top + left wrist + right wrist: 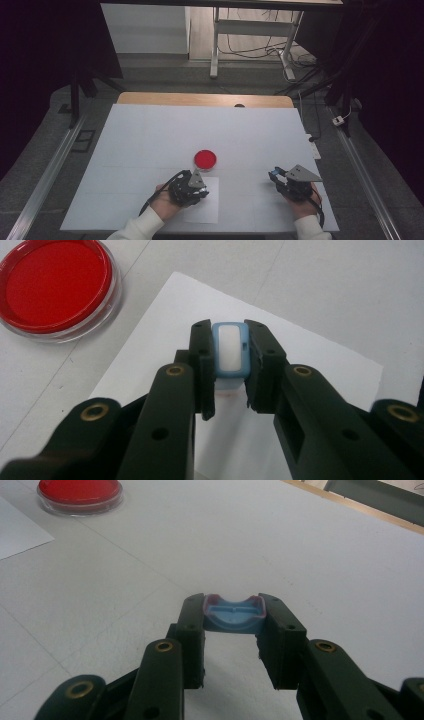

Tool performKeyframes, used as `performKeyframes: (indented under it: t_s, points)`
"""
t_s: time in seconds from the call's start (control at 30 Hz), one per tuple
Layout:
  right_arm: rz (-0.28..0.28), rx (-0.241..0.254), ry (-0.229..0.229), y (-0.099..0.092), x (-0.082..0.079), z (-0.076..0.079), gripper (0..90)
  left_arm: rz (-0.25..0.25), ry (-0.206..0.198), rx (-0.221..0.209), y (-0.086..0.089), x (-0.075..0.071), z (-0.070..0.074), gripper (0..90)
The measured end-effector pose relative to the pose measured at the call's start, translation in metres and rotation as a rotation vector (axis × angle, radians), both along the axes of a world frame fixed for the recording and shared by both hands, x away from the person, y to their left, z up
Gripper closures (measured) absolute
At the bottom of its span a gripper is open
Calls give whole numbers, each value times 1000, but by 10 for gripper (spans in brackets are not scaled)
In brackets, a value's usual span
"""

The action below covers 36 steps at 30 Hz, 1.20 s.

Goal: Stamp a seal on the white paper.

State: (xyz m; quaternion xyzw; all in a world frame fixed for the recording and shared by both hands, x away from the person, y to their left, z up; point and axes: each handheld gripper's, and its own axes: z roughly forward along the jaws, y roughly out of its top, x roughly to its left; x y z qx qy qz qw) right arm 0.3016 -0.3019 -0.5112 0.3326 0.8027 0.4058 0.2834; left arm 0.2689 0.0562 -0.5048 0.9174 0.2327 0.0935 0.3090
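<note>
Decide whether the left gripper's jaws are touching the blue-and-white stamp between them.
Touching. In the left gripper view, the left gripper has both black jaws pressed flat against the sides of the blue-and-white stamp, no gap on either side, above the white paper.

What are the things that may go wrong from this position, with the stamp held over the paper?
1. The left gripper clamps the blue stamp only at its jaw tips, so pressing on the white paper may tilt it and smear the print.
2. The paper lies loose and may slide.
3. The right gripper pinches the blue cap at its edges; it may slip out.
</note>
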Motion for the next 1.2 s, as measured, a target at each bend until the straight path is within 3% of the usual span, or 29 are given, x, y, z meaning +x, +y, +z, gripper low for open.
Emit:
performKeyframes:
  t_s: [0.87, 1.0, 1.2]
  points:
    - [0, 5, -2, 0, 0, 0, 644, -7, -13, 1, 0, -1, 0, 754]
    - [-1, 8, 0, -1, 0, 1, 644, 0, -2, -46, 6, 0, 5, 752]
    - [-1, 8, -1, -1, 0, 1, 644, 28, -21, -137, 16, -1, 17, 751]
